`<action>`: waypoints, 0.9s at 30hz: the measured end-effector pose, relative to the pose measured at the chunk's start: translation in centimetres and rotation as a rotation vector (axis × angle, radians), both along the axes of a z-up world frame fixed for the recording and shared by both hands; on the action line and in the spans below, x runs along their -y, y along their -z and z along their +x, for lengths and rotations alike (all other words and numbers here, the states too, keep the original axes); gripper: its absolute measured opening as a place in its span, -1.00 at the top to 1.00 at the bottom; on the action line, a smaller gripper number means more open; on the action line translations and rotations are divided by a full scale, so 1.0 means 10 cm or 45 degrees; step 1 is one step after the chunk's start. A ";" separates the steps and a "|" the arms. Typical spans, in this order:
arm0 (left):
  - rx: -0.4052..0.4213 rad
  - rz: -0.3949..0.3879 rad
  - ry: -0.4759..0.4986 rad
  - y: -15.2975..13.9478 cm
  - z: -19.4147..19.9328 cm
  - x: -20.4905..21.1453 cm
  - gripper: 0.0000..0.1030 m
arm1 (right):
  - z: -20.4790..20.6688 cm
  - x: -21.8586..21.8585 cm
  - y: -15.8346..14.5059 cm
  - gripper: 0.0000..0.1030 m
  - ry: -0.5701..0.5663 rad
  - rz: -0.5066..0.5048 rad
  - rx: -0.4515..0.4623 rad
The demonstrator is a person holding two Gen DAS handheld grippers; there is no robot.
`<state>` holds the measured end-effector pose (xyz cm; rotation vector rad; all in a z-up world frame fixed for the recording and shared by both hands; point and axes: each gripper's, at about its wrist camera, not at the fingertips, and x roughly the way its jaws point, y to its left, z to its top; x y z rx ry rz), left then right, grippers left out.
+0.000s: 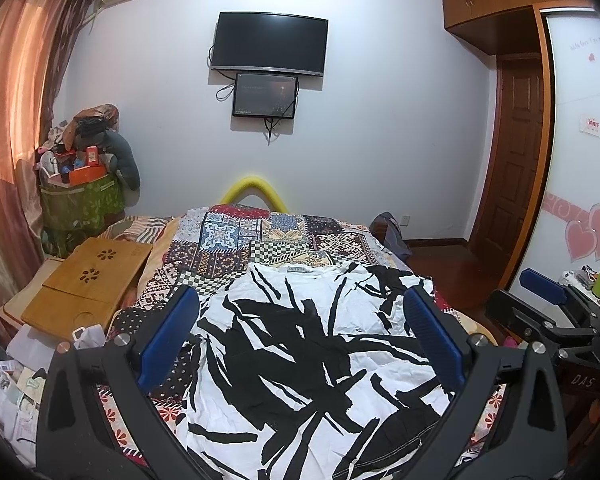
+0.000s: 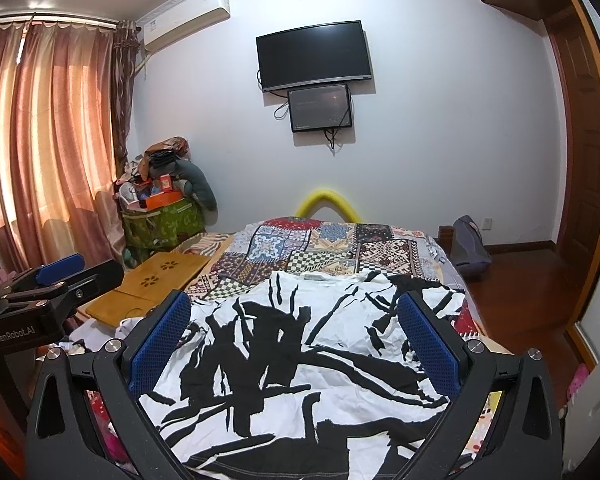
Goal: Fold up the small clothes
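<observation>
Both grippers spread over flat garment, nothing pinched.

White shirt with black brush-stroke print (image 1: pixel 312 344) lies flat on patchwork bedspread (image 1: pixel 260 240), collar toward 12 o'clock. Left gripper (image 1: pixel 302 336) jaws wide apart above it; right gripper (image 2: pixel 294 338) likewise, blue pads (image 2: pixel 160 344) clear of the cloth.

— How many garments lie in front of you?
— One black-and-white shirt (image 1: pixel 300 344) on one patchwork quilt (image 1: pixel 260 240).
— And your tools?
— I hold two grippers, left (image 1: pixel 300 332) and right (image 2: pixel 294 336) (two blue pads each).
— On the wall?
— Two screens: one television (image 1: pixel 270 42), one smaller monitor (image 1: pixel 265 95).
</observation>
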<state>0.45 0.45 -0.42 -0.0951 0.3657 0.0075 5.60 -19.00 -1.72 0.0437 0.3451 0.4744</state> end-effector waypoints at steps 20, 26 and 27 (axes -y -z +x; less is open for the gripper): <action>-0.003 -0.006 -0.002 -0.01 -0.01 -0.01 -1.00 | 0.00 0.01 0.00 -0.99 0.003 0.000 -0.005; -0.005 -0.012 -0.003 0.00 -0.01 -0.02 -1.00 | 0.00 0.01 0.01 -0.99 0.003 -0.001 -0.007; -0.006 -0.014 -0.004 0.00 0.00 -0.02 -1.00 | 0.00 0.01 0.00 -0.99 0.003 0.000 -0.007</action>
